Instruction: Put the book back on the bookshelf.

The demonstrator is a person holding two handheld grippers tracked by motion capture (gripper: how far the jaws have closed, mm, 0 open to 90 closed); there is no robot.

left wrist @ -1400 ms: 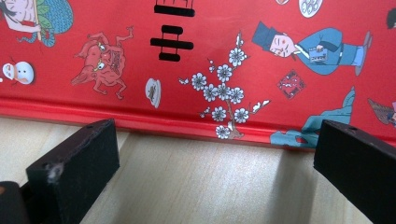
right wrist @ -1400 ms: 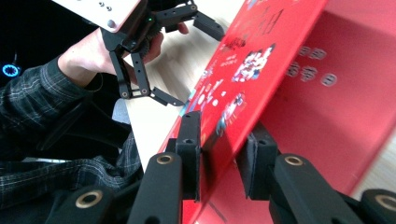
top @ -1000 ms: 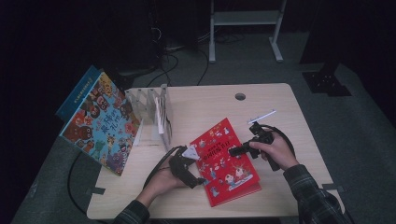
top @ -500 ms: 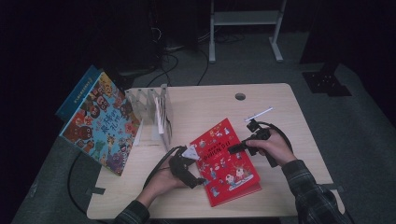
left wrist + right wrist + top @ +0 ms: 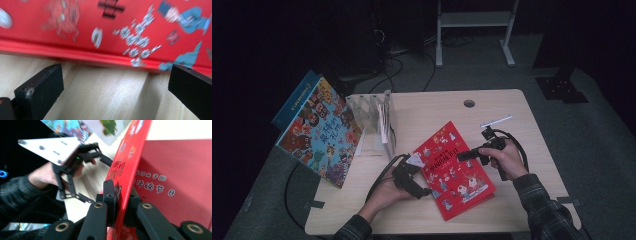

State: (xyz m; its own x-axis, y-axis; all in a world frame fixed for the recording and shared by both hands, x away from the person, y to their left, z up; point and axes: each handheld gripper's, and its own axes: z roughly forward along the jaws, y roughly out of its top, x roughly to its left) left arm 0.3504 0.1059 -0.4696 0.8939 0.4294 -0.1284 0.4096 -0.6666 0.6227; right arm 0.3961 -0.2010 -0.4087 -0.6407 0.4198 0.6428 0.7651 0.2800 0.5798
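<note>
Pinching the red picture book's (image 5: 160, 182) lifted front cover, the right gripper (image 5: 119, 202) has just closed its jaws on that edge. Blur smears the cover art. Beside the book's spine on the table (image 5: 432, 112), the left gripper (image 5: 112, 82) waits, jaws open, empty.

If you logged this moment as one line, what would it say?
right gripper: just closed, pinching cover of red picture book | left gripper: open beside book's edge | book on light wooden table
</note>
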